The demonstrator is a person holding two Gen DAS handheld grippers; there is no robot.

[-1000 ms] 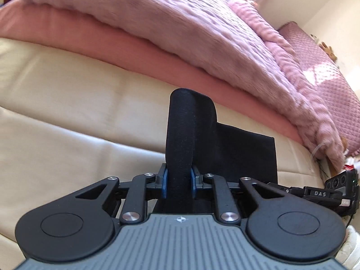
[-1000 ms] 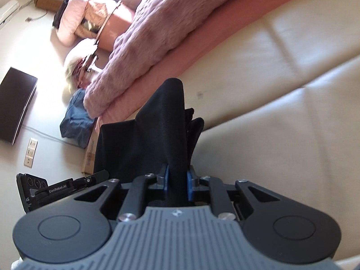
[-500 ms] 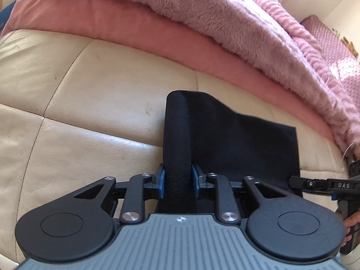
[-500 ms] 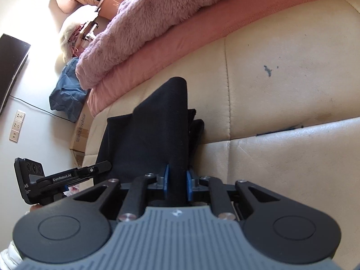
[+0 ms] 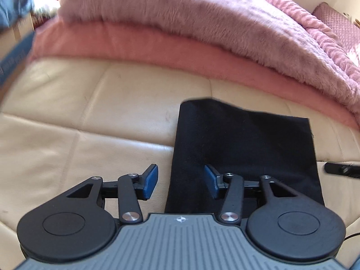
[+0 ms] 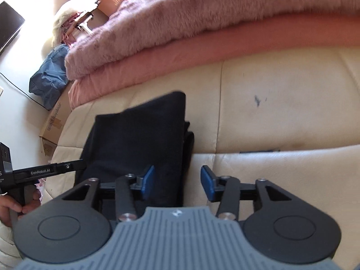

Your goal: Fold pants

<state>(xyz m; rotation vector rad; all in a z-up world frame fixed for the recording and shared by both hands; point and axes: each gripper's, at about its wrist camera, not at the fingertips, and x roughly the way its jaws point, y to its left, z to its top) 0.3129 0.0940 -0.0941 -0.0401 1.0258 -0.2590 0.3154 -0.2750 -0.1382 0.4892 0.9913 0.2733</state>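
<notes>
The black pants (image 5: 243, 148) lie folded flat in a rectangle on the cream leather cushion (image 5: 90, 112). My left gripper (image 5: 180, 182) hovers over their left edge; its jaws are opening, and the blue pads (image 5: 149, 181) stand clear of the cloth. In the right wrist view the pants (image 6: 139, 139) lie the same way, and my right gripper (image 6: 177, 182) straddles their right edge. Its jaws are opening too, with the pads (image 6: 205, 183) off the fabric. The other gripper's finger (image 6: 56, 169) shows at the left, held by a hand (image 6: 13, 204).
A pink blanket (image 5: 157, 45) under a fluffy mauve throw (image 5: 202, 15) runs along the back of the cushion. A cardboard box (image 6: 54, 121), a blue cloth heap (image 6: 51, 78) and a dark screen (image 6: 9, 24) are on the floor beyond the cushion's left end.
Both grippers were shut on raised folds of the black pants; both have opened and let go. The pants have dropped flat onto the cushion, and both hands have shifted.
</notes>
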